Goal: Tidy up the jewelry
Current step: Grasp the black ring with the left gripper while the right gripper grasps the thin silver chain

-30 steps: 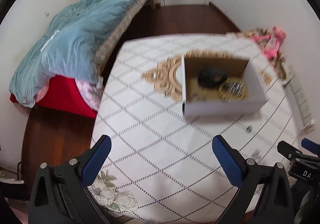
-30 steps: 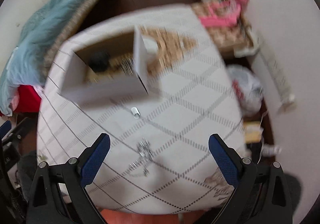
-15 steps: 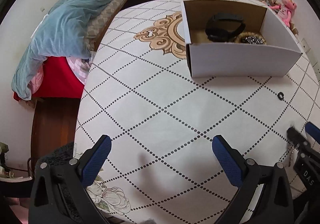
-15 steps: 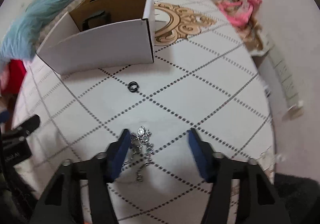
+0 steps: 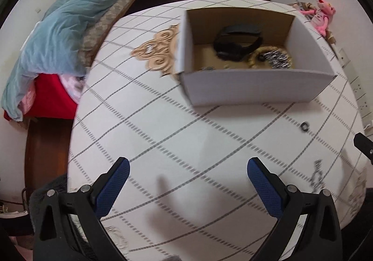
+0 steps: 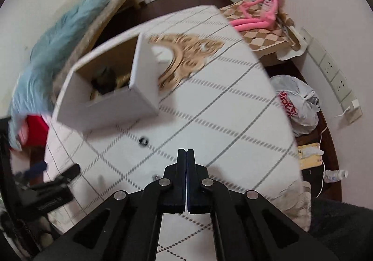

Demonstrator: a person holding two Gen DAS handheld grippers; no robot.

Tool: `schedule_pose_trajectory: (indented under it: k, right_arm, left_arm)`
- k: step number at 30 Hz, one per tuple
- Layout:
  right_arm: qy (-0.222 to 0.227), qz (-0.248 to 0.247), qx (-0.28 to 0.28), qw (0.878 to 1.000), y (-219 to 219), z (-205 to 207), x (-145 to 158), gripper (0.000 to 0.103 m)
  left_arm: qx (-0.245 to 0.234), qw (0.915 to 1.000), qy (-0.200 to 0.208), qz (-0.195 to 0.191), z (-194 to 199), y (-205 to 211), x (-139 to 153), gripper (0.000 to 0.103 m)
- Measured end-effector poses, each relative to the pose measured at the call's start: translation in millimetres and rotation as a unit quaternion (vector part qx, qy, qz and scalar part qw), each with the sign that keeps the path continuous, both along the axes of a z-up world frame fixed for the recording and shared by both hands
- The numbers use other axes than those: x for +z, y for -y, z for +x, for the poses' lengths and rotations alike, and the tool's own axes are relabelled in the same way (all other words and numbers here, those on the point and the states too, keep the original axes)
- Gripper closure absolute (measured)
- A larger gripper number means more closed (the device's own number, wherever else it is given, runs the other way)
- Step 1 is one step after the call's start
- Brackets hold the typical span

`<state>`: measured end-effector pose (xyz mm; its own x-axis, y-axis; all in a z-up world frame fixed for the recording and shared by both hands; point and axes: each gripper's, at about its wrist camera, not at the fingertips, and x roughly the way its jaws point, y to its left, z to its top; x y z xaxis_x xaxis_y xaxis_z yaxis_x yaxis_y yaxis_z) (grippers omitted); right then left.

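An open white cardboard box stands on the diamond-patterned tablecloth. Inside it lie a black band and a silver beaded piece. A small black ring rests on the cloth in front of the box. A silver chain lies nearer the table's front; in the right wrist view only a glint of the chain shows beside the fingers. My right gripper is shut, with nothing visible between its pads. My left gripper hangs open over bare cloth.
A bed with a light blue quilt runs along the left wall. A pink plush toy sits on a checked seat at the right. A white plastic bag, a bottle and wall sockets stand right of the table.
The right jaws went from wide open to shut, closing around the chain half a second ago. The left gripper sank toward the table and stayed open.
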<state>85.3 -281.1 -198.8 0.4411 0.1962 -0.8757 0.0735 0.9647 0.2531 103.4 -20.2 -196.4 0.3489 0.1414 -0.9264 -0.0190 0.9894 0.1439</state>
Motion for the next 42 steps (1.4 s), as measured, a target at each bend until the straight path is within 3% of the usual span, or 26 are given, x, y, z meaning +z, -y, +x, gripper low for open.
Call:
schedule_pose_trajectory:
  k: [4,7,9,12,17,19,20,21,22,26,32,42]
  right_arm:
    - [-0.047,0.079,0.024,0.995,7,11,-7,0.103]
    - [-0.055,0.058,0.051,0.995,-6,4,-11,0.100]
    - [-0.050,0.049,0.063,0.996,-17,-2,-14,0.078]
    - [-0.051,0.032,0.086,0.994,-33,-7,-20,0.059]
    - [-0.066,-0.027,0.102,0.992,-61,-3,-36,0.059]
    - [-0.048,-0.066,0.100,0.992,-73,-4,-38,0.060]
    - [-0.047,-0.079,0.100,0.991,-76,-4,-40,0.068]
    - [-0.040,-0.104,0.099,0.989,-81,-5,-42,0.091]
    - [-0.033,-0.123,0.100,0.987,-83,-6,-43,0.095]
    - [-0.035,-0.087,0.073,0.993,-61,-2,-42,0.097]
    - [-0.005,-0.021,0.004,1.000,-7,5,-11,0.097]
    - [-0.008,-0.009,-0.033,0.999,26,10,-9,0.097]
  left_arm:
    - [-0.016,0.9998,0.005,0.011,7,17,1,0.000]
    - [-0.018,0.9994,0.009,0.029,4,15,0,0.000]
    - [-0.014,0.9991,0.005,0.039,1,8,-4,0.000]
    - [-0.003,0.9989,-0.004,0.047,-4,-5,-11,0.000]
    - [0.027,0.9981,-0.020,0.051,-14,-33,-21,0.000]
    - [0.036,0.9979,-0.023,0.049,-17,-40,-23,0.000]
    - [0.039,0.9979,-0.023,0.048,-17,-42,-23,0.000]
    - [0.040,0.9979,-0.022,0.047,-18,-42,-23,0.000]
    - [0.039,0.9980,-0.020,0.046,-18,-42,-22,0.000]
    - [0.030,0.9985,-0.012,0.043,-17,-35,-17,0.000]
    - [0.006,0.9998,0.000,0.019,-6,-6,-7,0.000]
    - [-0.067,0.9950,0.002,-0.074,23,73,-12,0.001]
